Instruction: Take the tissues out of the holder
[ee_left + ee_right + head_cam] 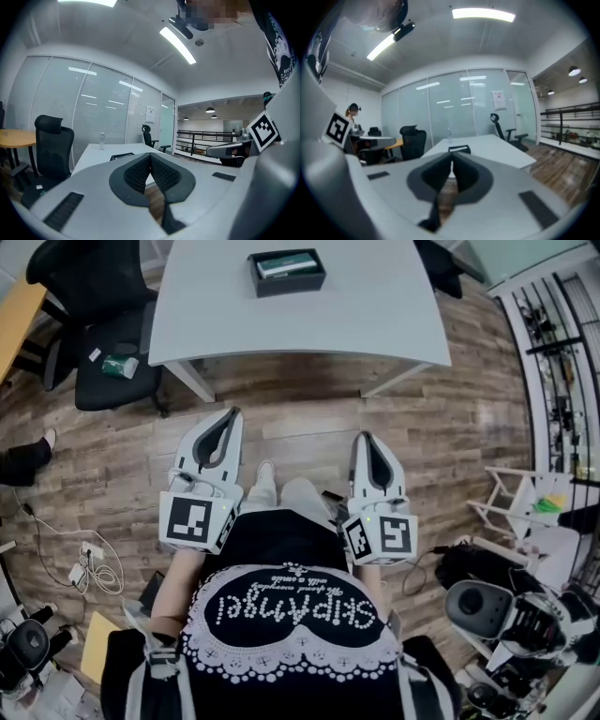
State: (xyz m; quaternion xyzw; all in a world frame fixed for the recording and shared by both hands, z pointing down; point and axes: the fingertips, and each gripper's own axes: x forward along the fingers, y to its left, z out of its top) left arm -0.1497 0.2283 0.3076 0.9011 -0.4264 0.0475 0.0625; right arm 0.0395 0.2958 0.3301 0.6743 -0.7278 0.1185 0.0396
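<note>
**Both claws closed and empty; holder well ahead, approach not begun**

Floor [309, 427]: wood planks directly beneath both claws. Nothing of the task is found there.

Surface [375, 306]: a white table, seen ahead of both claw tips and well apart from them. Its near edge lies between the claws and the holder.

Left claw [232, 418]: held low in front of the person and pointed toward the surface. The jaws are seen pressed together in the left gripper view, with nothing between them.

Right claw [365, 439]: held alongside the left one and pointed the same way. The jaws are likewise closed on nothing.

Holder [287, 272]: a dark, shallow box set on the surface, ahead of both claws and roughly between their lines of aim. It is seen just past the closed tips in both gripper views.

Tissues [286, 262]: a pale and green pack lying inside the holder, far out of reach of either claw. The task is judged not yet started.

Step in hand, as judged: the approach.
- Both claws should be carried forward over the near edge of the surface.
- One claw should be opened before it is lowered, not at contact.
- The holder wall is probably best steadied with the other claw, so the box is not dragged or lifted with the pack.
- The pack should be taken by an exposed edge and drawn straight up.
</note>
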